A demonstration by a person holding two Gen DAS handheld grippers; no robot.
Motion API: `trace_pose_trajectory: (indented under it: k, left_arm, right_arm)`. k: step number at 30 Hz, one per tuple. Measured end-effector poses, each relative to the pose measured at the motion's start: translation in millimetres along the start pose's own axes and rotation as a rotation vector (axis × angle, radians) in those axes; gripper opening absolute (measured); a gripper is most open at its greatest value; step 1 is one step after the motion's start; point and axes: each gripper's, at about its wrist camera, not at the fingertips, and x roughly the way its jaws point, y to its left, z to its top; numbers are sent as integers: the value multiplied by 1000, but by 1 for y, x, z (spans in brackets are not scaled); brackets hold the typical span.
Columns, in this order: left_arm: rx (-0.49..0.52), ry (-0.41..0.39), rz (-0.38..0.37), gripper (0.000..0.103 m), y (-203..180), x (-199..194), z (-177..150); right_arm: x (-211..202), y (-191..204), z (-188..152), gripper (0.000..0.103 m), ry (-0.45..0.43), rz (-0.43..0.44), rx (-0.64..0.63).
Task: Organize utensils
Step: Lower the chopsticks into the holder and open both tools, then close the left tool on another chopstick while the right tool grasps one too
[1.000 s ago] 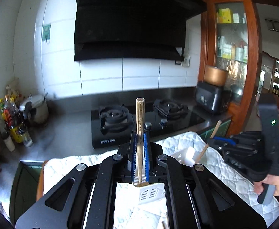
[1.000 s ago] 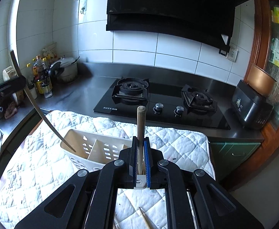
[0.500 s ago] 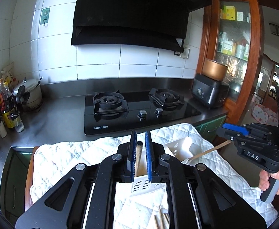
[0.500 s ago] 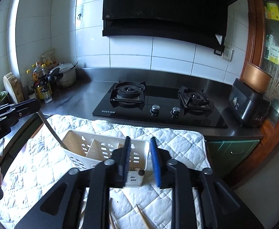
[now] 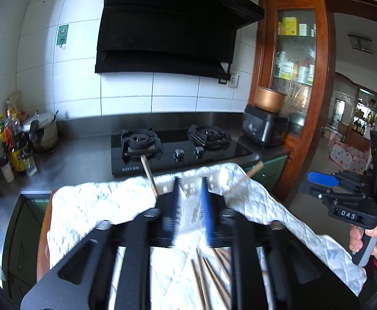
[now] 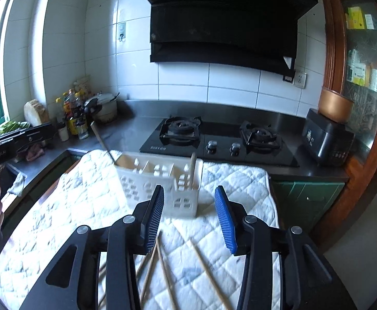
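A white perforated utensil holder (image 6: 160,180) stands on the white quilted cloth (image 6: 67,206). One wooden chopstick (image 6: 102,139) leans out of its left compartment and another (image 6: 193,165) stands in its right compartment. Several loose chopsticks (image 6: 162,263) lie on the cloth below my fingers. My right gripper (image 6: 189,193) is open and empty, just in front of the holder. My left gripper (image 5: 189,183) is open and empty; the holder (image 5: 189,191) shows between its blue pads, with the sticks (image 5: 148,173) leaning out and loose chopsticks (image 5: 209,273) below. The right gripper (image 5: 317,178) shows at the right.
A black gas hob (image 6: 214,139) sits behind the cloth on a steel counter. Bottles and a pot (image 6: 80,118) stand at the back left. A black appliance with a copper bowl (image 6: 327,134) stands at the right by a wooden cabinet.
Both grippers have opened and let go of their chopsticks, which now stand in the holder. Both grippers have pulled back from the holder.
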Motion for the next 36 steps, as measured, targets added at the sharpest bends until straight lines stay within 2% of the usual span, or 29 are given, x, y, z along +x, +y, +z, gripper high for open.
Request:
trace_pose_trajectory:
  k: [1,6,11,16,20,25,36]
  left_arm:
    - [-3,2,-5,33,-1,-6,-9]
    - [-27,54,-24,33,-3,-24,-59]
    - [-61,142,-20,33,-3,-25,-112]
    - [-67,273,-24,32,-8,-8,-161]
    - [-73,350,-12,32,-7,10,-193]
    - [-79,407,2,31,-7,30,-214]
    - [-93,448,14,31,-2,43,-228]
  right_arm:
    - [-4,2,-11,40,7,8,1]
    - [-14,11,-68,40,49,48,21]
    - [-17,25,-115,43,79,33,-1]
    - [-22,37,-147,44,90,31,-21]
    - [-24,38,-160,50,91,42,-11]
    - [-23,36,-168,50,101,40,5]
    - [-20,34,-176,51,116,48,31]
